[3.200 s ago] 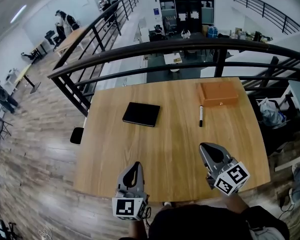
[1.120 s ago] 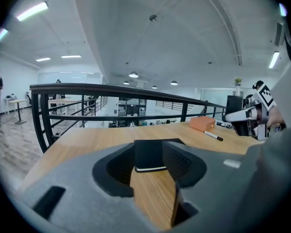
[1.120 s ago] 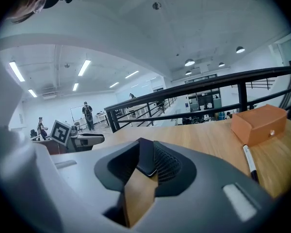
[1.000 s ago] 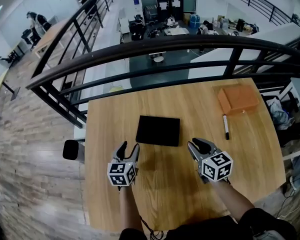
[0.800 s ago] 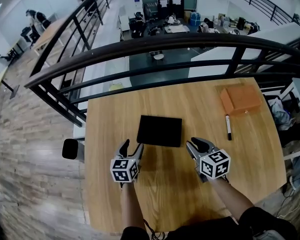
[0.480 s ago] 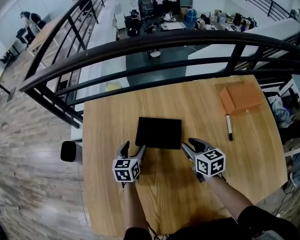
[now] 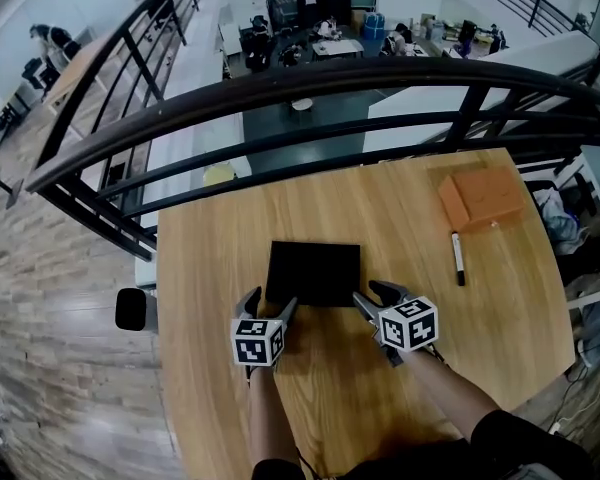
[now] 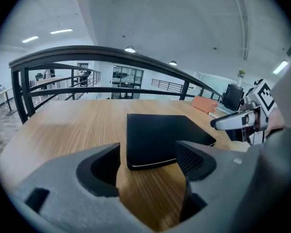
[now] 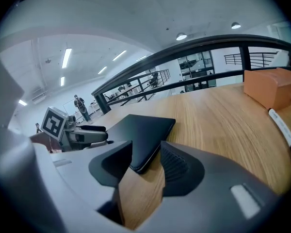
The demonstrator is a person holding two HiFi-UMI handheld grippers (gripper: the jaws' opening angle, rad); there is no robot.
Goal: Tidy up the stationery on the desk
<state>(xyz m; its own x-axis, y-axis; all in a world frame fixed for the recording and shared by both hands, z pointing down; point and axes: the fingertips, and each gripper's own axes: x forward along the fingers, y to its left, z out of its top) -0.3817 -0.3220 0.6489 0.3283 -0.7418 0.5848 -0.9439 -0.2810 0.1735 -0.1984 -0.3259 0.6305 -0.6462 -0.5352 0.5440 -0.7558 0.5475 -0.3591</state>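
Note:
A black notebook [image 7: 313, 273] lies flat on the wooden desk [image 7: 220, 268]. My left gripper [image 7: 268, 306] sits low at its near left corner. Its jaws have just been opening and now stand wide, with the corner of the notebook [image 8: 160, 135] just ahead of the gap, untouched. My right gripper [image 7: 377, 296] is at the near right corner. Its jaws have also been opening, and the edge of the notebook [image 9: 138, 130] reaches between them without the pads pressing. A black-and-white pen [image 7: 458, 258] lies to the right, near an orange box [image 7: 480, 196].
A dark metal railing [image 7: 310, 83] runs along the desk's far edge, with an open office floor below. The orange box [image 9: 274, 86] and pen [image 9: 283, 127] lie right of my right gripper. A person's forearms reach in from the near desk edge.
Both grippers have moved forward and down to the notebook's near corners, and their jaws stand wider. The notebook, pen and box have not moved on the desk.

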